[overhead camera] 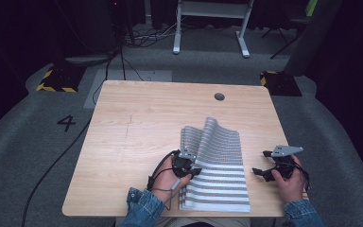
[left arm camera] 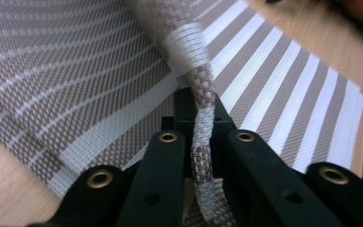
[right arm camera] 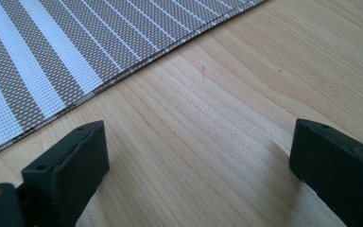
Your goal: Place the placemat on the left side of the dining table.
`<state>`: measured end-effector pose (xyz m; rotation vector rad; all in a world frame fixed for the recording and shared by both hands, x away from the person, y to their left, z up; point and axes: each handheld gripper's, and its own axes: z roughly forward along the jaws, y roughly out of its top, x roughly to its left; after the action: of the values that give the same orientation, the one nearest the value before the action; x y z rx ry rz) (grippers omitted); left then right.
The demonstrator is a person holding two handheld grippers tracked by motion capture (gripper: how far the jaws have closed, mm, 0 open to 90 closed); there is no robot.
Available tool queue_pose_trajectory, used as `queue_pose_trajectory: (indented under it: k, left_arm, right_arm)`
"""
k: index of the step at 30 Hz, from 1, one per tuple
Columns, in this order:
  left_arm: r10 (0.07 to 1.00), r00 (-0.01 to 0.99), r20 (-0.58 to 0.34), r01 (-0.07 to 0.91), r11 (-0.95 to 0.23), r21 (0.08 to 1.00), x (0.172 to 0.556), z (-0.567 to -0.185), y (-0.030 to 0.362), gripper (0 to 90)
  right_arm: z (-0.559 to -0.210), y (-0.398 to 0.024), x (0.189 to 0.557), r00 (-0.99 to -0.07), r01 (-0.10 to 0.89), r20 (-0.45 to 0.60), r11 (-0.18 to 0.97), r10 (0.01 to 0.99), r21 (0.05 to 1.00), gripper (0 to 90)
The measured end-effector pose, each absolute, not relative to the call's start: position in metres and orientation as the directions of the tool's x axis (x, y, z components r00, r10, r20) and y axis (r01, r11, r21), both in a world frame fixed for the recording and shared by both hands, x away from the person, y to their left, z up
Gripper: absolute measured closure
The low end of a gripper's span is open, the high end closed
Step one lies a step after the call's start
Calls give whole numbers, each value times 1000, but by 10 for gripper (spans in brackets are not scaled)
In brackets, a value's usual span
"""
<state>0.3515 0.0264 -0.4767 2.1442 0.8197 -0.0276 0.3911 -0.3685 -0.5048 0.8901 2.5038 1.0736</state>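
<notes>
Striped woven placemat (overhead camera: 220, 165) on the near right part of the wooden table (overhead camera: 137, 137), apparently the top one of a small stack, its far end lifted and curling over toward the near side. Lifted that way, most likely, to peel the top sheet off the ones beneath or to fold it back. Left edge of the mat pinched up into a narrow ridge (left arm camera: 203, 127) for that purpose.

Left gripper (overhead camera: 189, 166) at the mat's left edge, jaws closed tight on that ridge of weave, fabric squeezed between the black pads and running up out of them. Stack below lying flat, striped, close under the jaws.

Right gripper (overhead camera: 264, 170) just right of the mat, apart from it, low over bare wood. Jaws wide apart, nothing between the pads (right arm camera: 75, 161) but table grain; mat's right edge (right arm camera: 123, 71) near, untouched. Probably waiting to steady or take the other side.
</notes>
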Motion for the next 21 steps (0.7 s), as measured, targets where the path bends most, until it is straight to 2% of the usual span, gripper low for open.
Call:
queue_pose_trajectory:
  k: [10, 15, 19, 21]
  left_arm:
    - [530, 829, -177, 460, -468, 754, 338, -435, 37, 887]
    - [549, 830, -98, 411, -484, 773, 326, -405, 61, 887]
    - [556, 826, -96, 413, -480, 774, 315, -392, 87, 887]
    - [578, 814, -63, 406, -487, 773, 309, -387, 100, 887]
  right_arm:
    - [-505, -369, 391, -774, 430, -9, 536, 633, 727, 56]
    - [-505, -369, 391, -774, 429, -10, 536, 633, 727, 56]
    - [-505, -369, 391, -774, 430, -9, 536, 634, 726, 56]
    - [-505, -369, 391, -773, 431, -8, 535, 634, 727, 56]
